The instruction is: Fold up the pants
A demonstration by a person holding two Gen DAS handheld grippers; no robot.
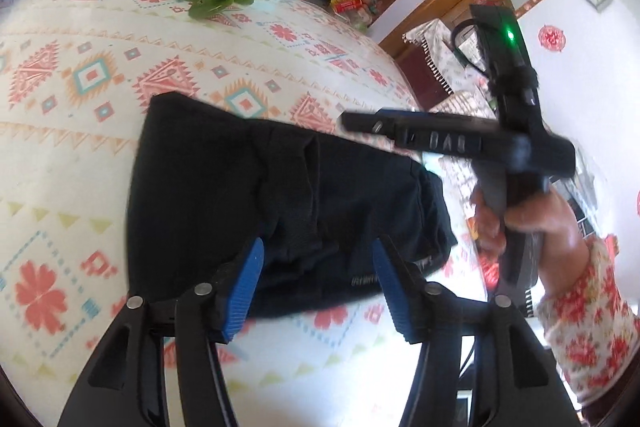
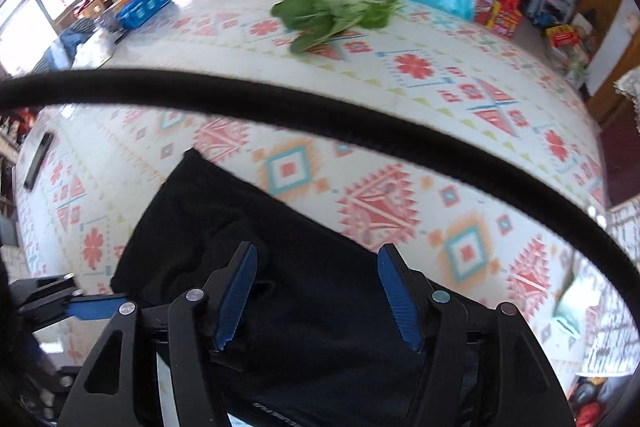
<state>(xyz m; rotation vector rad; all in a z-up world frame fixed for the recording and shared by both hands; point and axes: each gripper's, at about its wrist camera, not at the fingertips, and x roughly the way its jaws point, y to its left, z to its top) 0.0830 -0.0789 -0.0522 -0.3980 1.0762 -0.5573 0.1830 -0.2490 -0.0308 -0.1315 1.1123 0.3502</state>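
Left wrist view shows the black pants [image 1: 276, 203] lying as a compact folded bundle on the patterned counter [image 1: 80, 75], with the left tongs [image 1: 318, 281] hanging just over the bundle's near edge, blue pads spread and nothing pinched between them. To the right a hand [image 1: 532, 223] in a floral sleeve [image 1: 588, 323] holds the other tool above the bundle's right end. Right wrist view looks down on the same dark cloth: the right tongs [image 2: 318, 293] stand open over it, pads apart and not pressing the fabric, and a black cable [image 2: 320, 115] arcs across the lens. A bunch of leafy greens [image 2: 332, 13] sits well apart at the far side. Both pairs look empty, so the fold reads as just laid down and released. Judging by the small shape, the job is near its end; the next move likely calls for either squaring the edges or taking a fresh pinch at one end for a final fold.
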